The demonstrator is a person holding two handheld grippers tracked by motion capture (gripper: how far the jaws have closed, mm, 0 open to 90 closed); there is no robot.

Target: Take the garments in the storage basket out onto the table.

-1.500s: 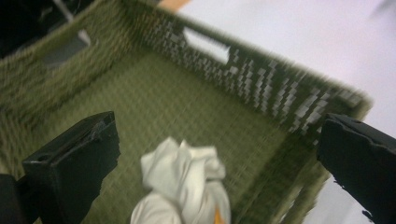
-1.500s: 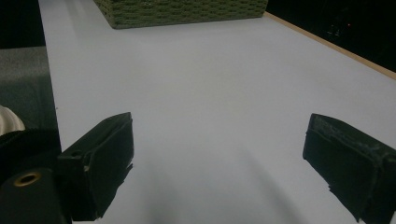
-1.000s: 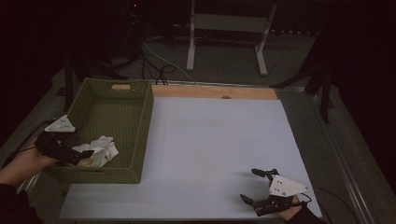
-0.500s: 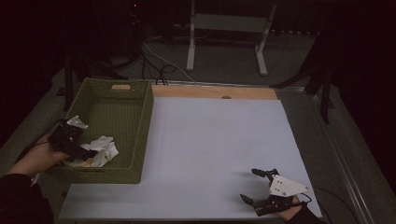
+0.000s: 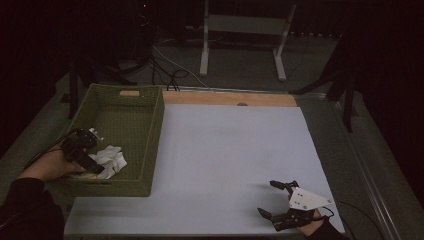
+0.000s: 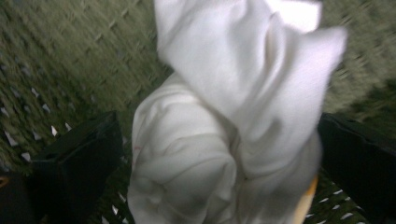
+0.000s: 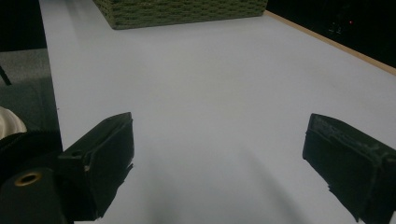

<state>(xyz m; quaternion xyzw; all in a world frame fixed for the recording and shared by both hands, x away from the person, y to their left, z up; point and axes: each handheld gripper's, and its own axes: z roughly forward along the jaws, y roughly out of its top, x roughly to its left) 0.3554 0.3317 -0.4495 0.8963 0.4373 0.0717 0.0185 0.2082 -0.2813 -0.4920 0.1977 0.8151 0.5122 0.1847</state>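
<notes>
A crumpled white cloth [image 5: 112, 159] lies in the near left corner of a green woven basket [image 5: 155, 130]. My left gripper [image 5: 97, 167] reaches down into the basket from the left and points at the cloth. In the left gripper view the cloth [image 6: 224, 116] bulges between the two black jaws of my left gripper [image 6: 219, 140]. The jaws have just been closing around it and stand wide, the left one still a little clear of the fabric. My right gripper [image 5: 267, 197] rests open on the white table top [image 5: 225, 150] at the near right, nothing between its jaws [image 7: 219, 140].
The basket [image 7: 177, 11] takes up the table's left side, with a handle slot in its far wall. A yellowish edge [image 6: 306, 205] peeks from under the cloth. A wooden strip [image 5: 230, 98] runs along the far table edge. A metal stand [image 5: 240, 40] is on the floor beyond.
My left gripper has moved right and down into the basket, up to the white cloth, and has turned over. The right gripper has stayed put.
</notes>
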